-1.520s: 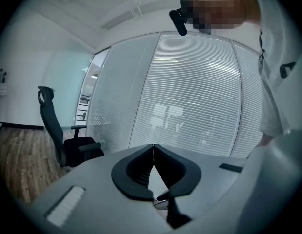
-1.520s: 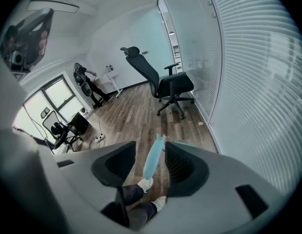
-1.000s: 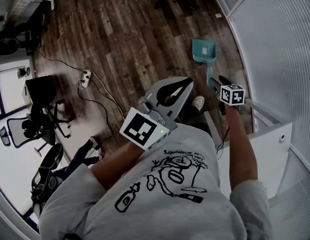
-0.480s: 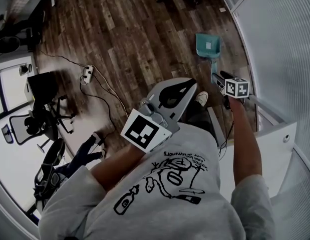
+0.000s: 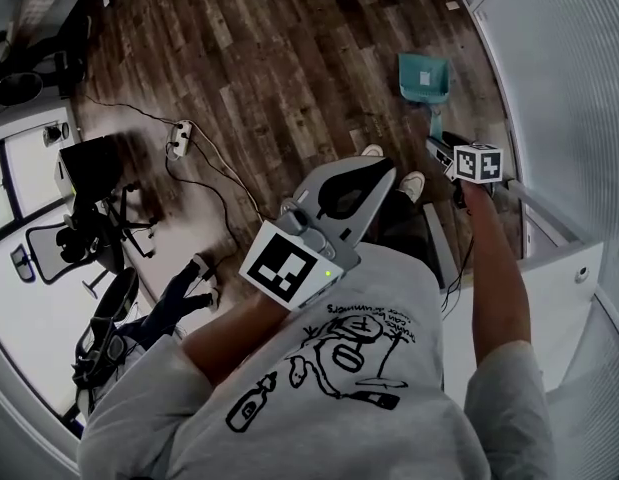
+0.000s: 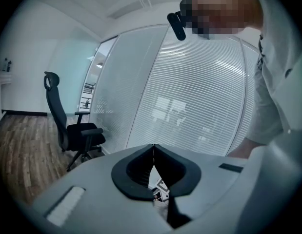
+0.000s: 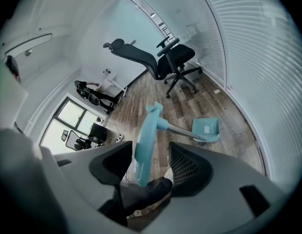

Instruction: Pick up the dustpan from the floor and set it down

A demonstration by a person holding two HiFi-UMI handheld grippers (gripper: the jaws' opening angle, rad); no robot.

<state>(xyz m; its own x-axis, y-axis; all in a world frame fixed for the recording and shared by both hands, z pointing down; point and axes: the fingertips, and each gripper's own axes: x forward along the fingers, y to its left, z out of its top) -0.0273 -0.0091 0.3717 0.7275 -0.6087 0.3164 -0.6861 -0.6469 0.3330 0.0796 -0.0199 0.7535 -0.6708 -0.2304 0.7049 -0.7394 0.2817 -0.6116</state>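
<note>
Right gripper point(image 7: 151, 152): jaws stood wide apart and had just been opening. The handle grip of the teal plastic long-handled dustpan point(image 7: 206, 129) stood between them, slightly tilted. It sat closer to the jaw at the view's left, with a clear gap to the mesh-faced jaw opposite. Neither pad was squeezing it. A grey shaft ran from the grip down to the pan. The pan rested on the dark wood plank floor point(image 5: 269, 68), just beside the white slatted glass wall point(image 5: 564, 58).

Left gripper point(image 6: 153, 152): jaws together, tips meeting, nothing between them. In the head view I held it in front of my chest, well apart from the dustpan.

Black office chair point(image 7: 163, 57) stood further along the wall. White power strip point(image 5: 176, 138) lay on the floor with its cable, off to my left, well apart from the dustpan.
</note>
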